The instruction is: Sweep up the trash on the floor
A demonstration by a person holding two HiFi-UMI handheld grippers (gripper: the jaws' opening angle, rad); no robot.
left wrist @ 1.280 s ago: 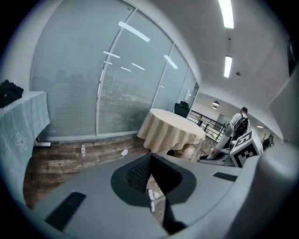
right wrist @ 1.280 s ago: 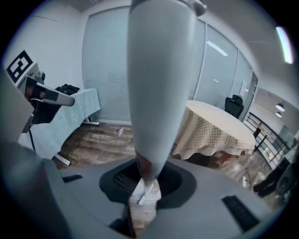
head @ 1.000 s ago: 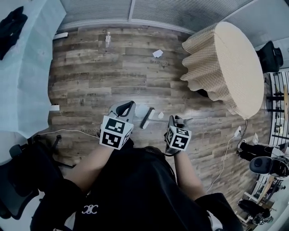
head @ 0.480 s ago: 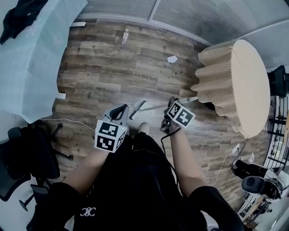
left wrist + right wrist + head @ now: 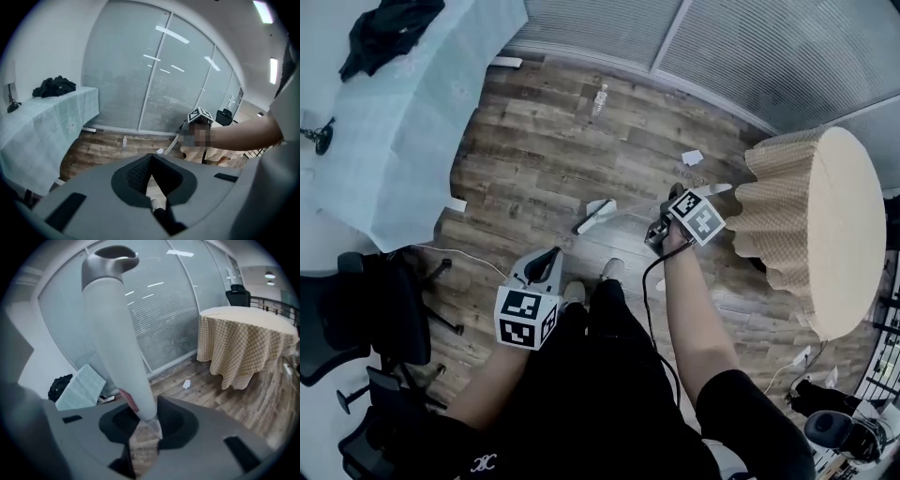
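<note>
Right gripper on broom, left gripper empty, trash not swept yet.
Right gripper point(image 5: 659, 232) is clamped on the pale broom handle point(image 5: 121, 341); the handle passes up between its jaws, and the brush head point(image 5: 593, 217) is low over the wood floor point(image 5: 525, 150) mid-room. Left gripper point(image 5: 546, 265) has jaw tips together with nothing between them, held low by the person's legs. Paper scrap point(image 5: 692, 157) lies on the floor towards the window-wall edge, just beside the checked-cloth round counter point(image 5: 825, 234). Plastic bottle point(image 5: 600, 97) stands near that same edge, further left.
</note>
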